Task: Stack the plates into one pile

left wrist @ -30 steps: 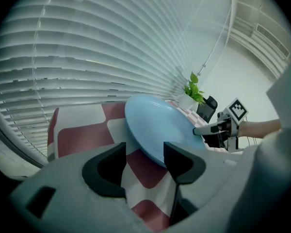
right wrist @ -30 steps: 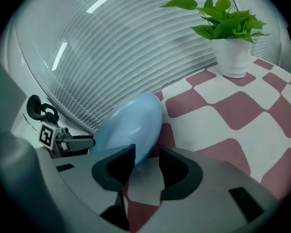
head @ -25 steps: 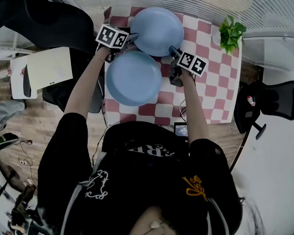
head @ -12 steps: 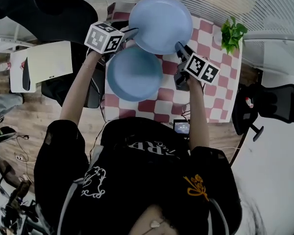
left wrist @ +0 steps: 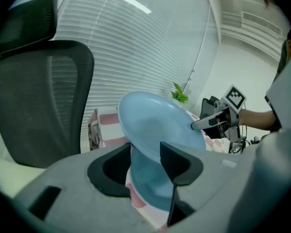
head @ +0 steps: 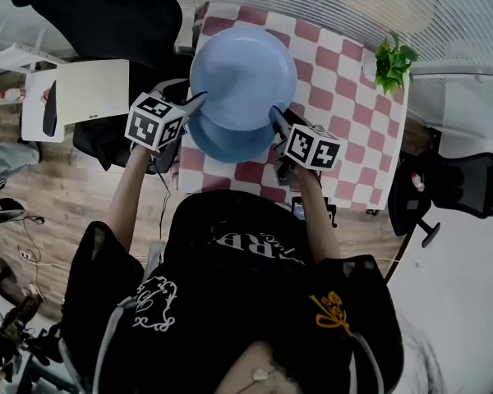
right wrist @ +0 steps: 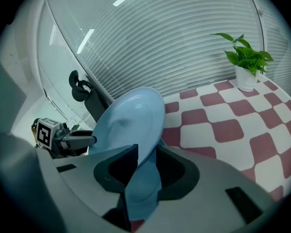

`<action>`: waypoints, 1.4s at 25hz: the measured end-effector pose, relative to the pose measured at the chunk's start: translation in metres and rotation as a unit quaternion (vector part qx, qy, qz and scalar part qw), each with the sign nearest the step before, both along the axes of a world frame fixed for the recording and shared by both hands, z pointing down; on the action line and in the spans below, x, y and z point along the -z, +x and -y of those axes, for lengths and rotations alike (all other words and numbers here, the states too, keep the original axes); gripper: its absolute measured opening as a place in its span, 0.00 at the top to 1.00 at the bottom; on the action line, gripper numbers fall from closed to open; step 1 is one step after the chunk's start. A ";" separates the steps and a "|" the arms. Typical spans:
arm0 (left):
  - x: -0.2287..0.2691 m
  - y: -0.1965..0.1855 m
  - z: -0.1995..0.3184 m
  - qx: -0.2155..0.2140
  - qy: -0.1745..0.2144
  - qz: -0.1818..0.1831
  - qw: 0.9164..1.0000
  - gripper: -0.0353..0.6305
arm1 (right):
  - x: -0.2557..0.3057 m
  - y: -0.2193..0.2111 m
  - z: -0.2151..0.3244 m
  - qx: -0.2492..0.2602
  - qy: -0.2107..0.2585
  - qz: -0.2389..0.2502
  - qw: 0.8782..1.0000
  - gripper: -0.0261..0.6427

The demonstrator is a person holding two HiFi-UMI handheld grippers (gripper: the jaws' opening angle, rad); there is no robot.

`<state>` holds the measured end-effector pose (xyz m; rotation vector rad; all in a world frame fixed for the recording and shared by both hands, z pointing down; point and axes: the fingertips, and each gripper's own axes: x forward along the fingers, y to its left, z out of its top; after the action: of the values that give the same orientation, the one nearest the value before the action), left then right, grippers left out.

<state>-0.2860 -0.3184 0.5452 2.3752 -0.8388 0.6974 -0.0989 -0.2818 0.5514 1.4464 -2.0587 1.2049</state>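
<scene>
Top plate (head: 242, 76): light blue, held in the air over the table (head: 345, 97), clamped from both sides. Left gripper (head: 195, 100) is closed on its rim at 8 o'clock, right gripper (head: 276, 115) closed on its rim at 4 o'clock. Each gripper view shows the rim pinched between the jaws.

Change: a second ago this plate lay flat at the table's 12 o'clock end, and the two plates were side by side with the grippers already at its rim. Now it is up and drawn toward the person. It covers most of the lower plate (head: 222, 144), which shows only as a darker blue crescent from 5 to 8 o'clock.

Reading: the carry looks nearly done. The top plate sits a little toward 12 o'clock of the lower one, so it likely needs a small pull nearer, then lowering and release. Whether the two plates touch yet, cannot tell; probably not.

Containers: both plates are empty as far as they show. The white pot (right wrist: 246, 79) at the table's 1 o'clock corner holds a green plant (head: 392, 60), well apart from the plates. A black chair (head: 107, 15) stands off the table at 10 o'clock.
</scene>
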 end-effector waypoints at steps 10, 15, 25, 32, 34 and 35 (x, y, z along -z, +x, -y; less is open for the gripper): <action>-0.045 0.002 -0.092 0.055 -0.075 0.005 0.996 0.65 | -0.044 0.009 -0.079 0.009 -0.069 -0.032 0.997 0.79; -0.062 0.003 -0.108 0.052 -0.096 0.039 0.993 0.65 | -0.056 0.010 -0.093 0.008 -0.077 -0.037 0.996 0.79; -0.063 -0.014 -0.115 0.100 -0.097 0.019 0.990 0.65 | -0.050 0.005 -0.095 -0.006 -0.039 -0.035 0.999 0.79; -0.048 -0.021 -0.118 0.084 -0.056 -0.001 0.995 0.65 | -0.033 0.009 -0.102 -0.019 -0.005 -0.030 0.999 0.79; -0.043 -0.017 -0.115 0.065 -0.036 0.006 0.997 0.65 | -0.024 0.012 -0.101 -0.021 0.014 -0.026 0.999 0.79; -0.039 -0.014 -0.113 0.058 -0.025 0.006 0.998 0.65 | -0.020 0.013 -0.099 -0.021 0.024 -0.026 0.999 0.79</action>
<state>-0.3003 -0.2056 0.5844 2.2595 -0.9449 0.6796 -0.0860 -0.1829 0.5714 1.5331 -2.0458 1.1284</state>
